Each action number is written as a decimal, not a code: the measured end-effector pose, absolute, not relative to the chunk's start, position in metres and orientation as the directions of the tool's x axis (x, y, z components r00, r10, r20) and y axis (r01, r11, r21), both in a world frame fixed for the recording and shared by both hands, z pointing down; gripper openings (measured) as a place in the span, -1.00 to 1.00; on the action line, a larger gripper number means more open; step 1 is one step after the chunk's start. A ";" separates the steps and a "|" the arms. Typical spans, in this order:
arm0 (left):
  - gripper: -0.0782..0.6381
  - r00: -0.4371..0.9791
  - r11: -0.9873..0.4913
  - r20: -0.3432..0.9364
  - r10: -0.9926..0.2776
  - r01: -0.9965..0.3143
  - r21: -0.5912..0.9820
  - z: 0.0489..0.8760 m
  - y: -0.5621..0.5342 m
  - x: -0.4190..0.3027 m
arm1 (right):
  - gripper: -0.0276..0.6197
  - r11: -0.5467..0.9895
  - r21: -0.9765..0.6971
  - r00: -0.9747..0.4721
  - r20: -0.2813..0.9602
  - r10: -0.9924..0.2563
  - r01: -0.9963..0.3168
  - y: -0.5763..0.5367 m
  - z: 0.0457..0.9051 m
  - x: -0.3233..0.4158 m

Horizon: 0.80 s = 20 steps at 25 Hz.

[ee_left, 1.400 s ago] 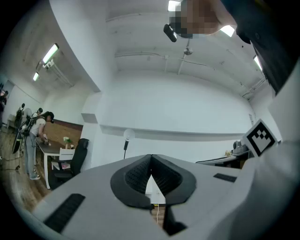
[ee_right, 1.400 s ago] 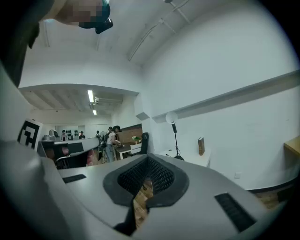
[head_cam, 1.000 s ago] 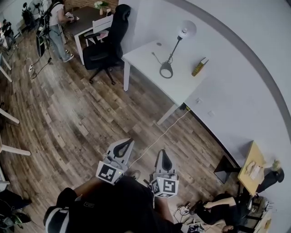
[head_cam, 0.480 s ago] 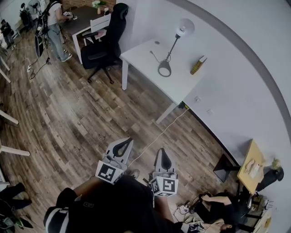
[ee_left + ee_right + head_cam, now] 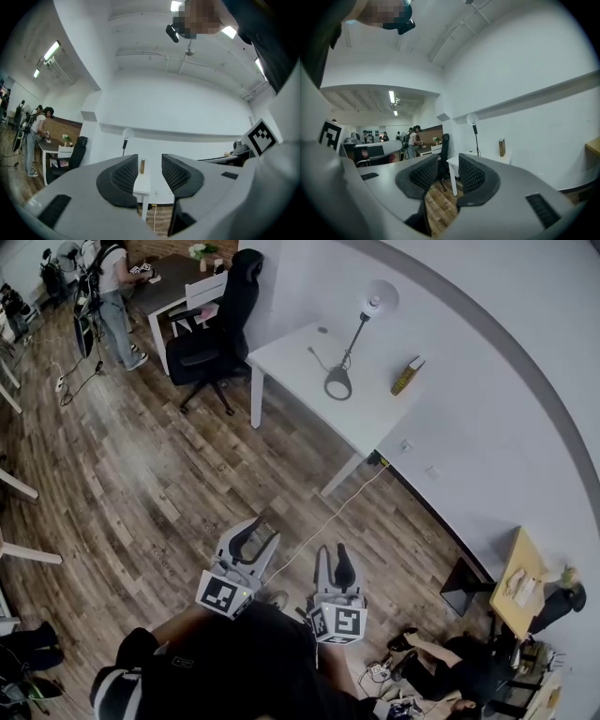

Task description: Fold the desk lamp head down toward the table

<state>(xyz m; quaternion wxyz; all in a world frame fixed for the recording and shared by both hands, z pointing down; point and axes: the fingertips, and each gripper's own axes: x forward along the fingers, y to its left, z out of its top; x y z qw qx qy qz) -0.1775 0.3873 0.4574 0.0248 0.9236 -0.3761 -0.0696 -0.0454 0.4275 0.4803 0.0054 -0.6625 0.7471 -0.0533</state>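
Head view: wood floor (image 5: 141,474) fills most of frame. White table (image 5: 375,418) against wall, well apart from person. Black office chair (image 5: 220,329) at table's far end. Desk lamp (image 5: 352,343) on table, arm upright and tilted, head raised near wall, round base flat on tabletop. Left gripper (image 5: 262,531) held low over floor, jaws opening, nothing between them. Right gripper (image 5: 333,551) beside it, jaws opening too, gap bare. Book (image 5: 407,377) upright near lamp, by wall.

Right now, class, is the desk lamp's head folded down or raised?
Raised: the lamp head sits atop its upright arm, high above the table.
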 end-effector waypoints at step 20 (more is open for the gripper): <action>-0.34 0.695 -0.701 -0.094 -0.713 -0.709 0.081 0.464 0.419 -0.117 | -0.44 0.134 -0.102 -0.142 0.071 -0.987 -0.986 0.459 0.492 0.015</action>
